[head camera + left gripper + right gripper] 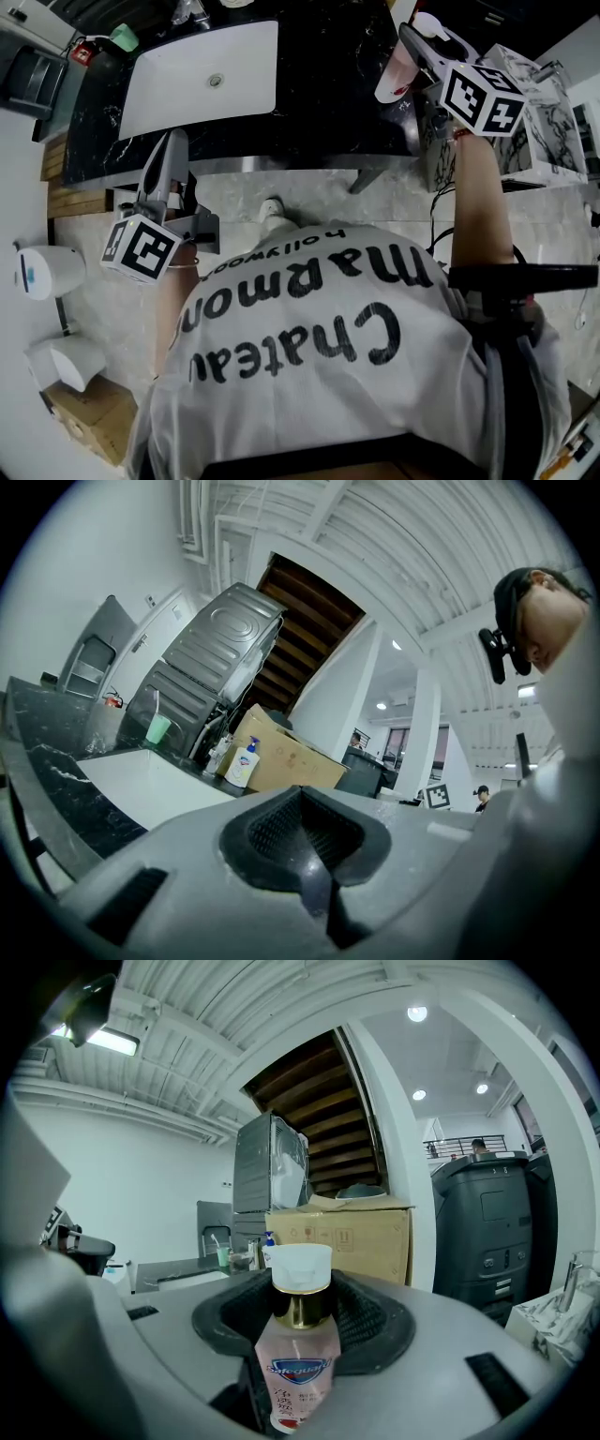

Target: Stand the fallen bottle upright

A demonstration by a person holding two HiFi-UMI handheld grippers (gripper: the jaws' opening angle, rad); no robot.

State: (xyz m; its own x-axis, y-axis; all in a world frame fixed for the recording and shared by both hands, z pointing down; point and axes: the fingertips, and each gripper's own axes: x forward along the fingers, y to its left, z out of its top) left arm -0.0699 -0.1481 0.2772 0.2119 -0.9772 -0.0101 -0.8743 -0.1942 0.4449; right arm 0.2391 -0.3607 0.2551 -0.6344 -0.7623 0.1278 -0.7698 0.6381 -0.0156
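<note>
Black marble covers the table point(319, 112), with a white basin point(202, 70) sunk into it at 11 o'clock in the head view. The person in a white printed shirt point(309, 375) stands at its near edge.

At 1 o'clock, over the table's right end, the right hand-held gripper point(302, 1321) grips the pink bottle point(298, 1363). Its ribbed pads press on both sides of the bottle just under the gold collar. In the right gripper view the bottle sits cap up, the white cap point(301, 1267) above the pads and the label facing the camera. Whether its base touches the table cannot be told.

At 9 o'clock the left hand-held gripper point(314, 850) hangs in front of the table edge, jaws closed together with nothing between them. Beyond it on the table, at 10 o'clock in the left gripper view, stand a green cup point(158, 729) and a pump soap bottle point(244, 763) beside a cardboard box point(295, 761).
</note>
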